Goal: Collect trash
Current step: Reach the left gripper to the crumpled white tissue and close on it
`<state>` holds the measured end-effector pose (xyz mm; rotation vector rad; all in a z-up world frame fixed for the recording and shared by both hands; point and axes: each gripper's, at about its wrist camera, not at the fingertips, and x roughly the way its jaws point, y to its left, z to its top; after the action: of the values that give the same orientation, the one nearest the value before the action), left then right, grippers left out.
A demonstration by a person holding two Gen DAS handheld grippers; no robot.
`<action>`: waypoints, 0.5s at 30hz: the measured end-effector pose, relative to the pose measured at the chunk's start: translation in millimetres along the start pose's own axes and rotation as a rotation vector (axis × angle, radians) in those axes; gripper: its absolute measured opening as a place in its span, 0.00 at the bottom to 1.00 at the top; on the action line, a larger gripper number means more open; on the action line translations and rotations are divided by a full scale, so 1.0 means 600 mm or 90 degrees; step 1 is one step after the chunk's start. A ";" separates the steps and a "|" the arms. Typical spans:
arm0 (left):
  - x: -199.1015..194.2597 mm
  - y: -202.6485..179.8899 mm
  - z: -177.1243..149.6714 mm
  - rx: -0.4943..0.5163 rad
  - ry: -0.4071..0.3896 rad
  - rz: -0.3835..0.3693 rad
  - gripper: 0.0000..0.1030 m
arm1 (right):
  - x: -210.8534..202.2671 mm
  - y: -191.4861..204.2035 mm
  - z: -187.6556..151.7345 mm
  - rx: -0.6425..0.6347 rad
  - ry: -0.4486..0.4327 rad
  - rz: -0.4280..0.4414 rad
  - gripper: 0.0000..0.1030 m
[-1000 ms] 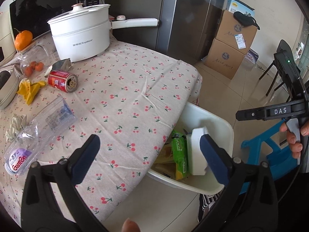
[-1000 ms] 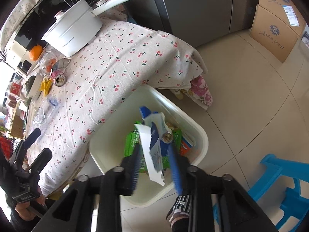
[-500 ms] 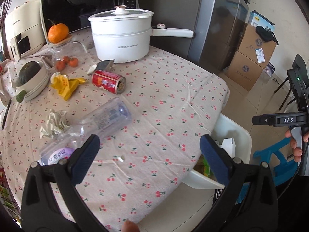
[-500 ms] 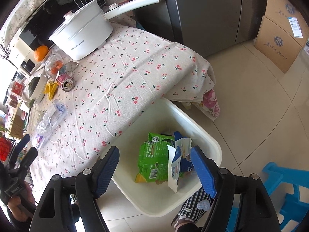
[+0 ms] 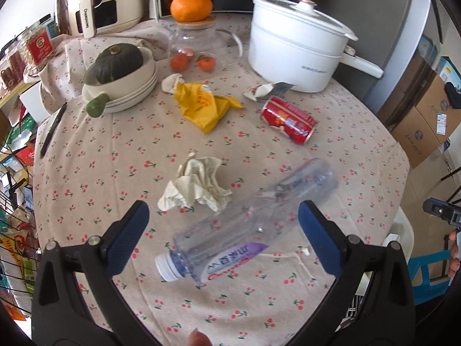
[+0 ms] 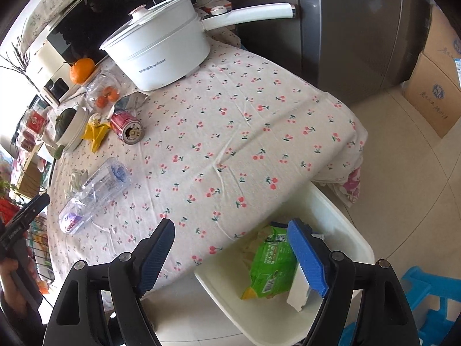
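Observation:
My left gripper [image 5: 223, 238] is open and empty, just above a clear plastic bottle [image 5: 250, 225] lying on the cherry-print tablecloth [image 5: 115, 150]. A crumpled tissue [image 5: 196, 186], a yellow wrapper [image 5: 206, 105], a red can [image 5: 288, 119] and a small foil scrap [image 5: 269, 88] lie beyond it. My right gripper [image 6: 233, 255] is open and empty over the table edge and the white bin [image 6: 343, 230], which holds a green packet [image 6: 270, 268] and a white carton [image 6: 298, 294]. The bottle [image 6: 95, 194] and can [image 6: 126, 127] also show in the right wrist view.
A white pot with a long handle [image 5: 296, 46], a glass jar with an orange on its lid [image 5: 191, 40], a bowl with a squash [image 5: 121, 72] and a pen [image 5: 53, 128] stand on the table. Cardboard boxes [image 6: 435, 86] and a blue stool [image 6: 426, 297] are on the floor.
My right gripper opened and dropped the carton into the bin, then drew back over the table edge. My left gripper swung left from the bin to above the bottle.

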<state>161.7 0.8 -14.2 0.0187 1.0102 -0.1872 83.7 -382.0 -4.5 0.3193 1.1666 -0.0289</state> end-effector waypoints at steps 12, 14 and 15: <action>0.106 0.052 0.007 -0.081 0.068 0.002 0.97 | 0.053 0.102 0.021 -0.074 0.019 -0.008 0.80; 0.117 0.055 0.007 -0.091 0.075 -0.003 0.88 | 0.059 0.111 0.018 -0.081 0.024 -0.009 0.80; 0.121 0.057 0.006 -0.097 0.077 -0.007 0.86 | 0.062 0.115 0.016 -0.082 0.027 -0.009 0.80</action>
<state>207.7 23.2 -75.8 -0.1156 1.1439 -0.1191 119.9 -313.4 -18.7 0.1982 1.2064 0.0410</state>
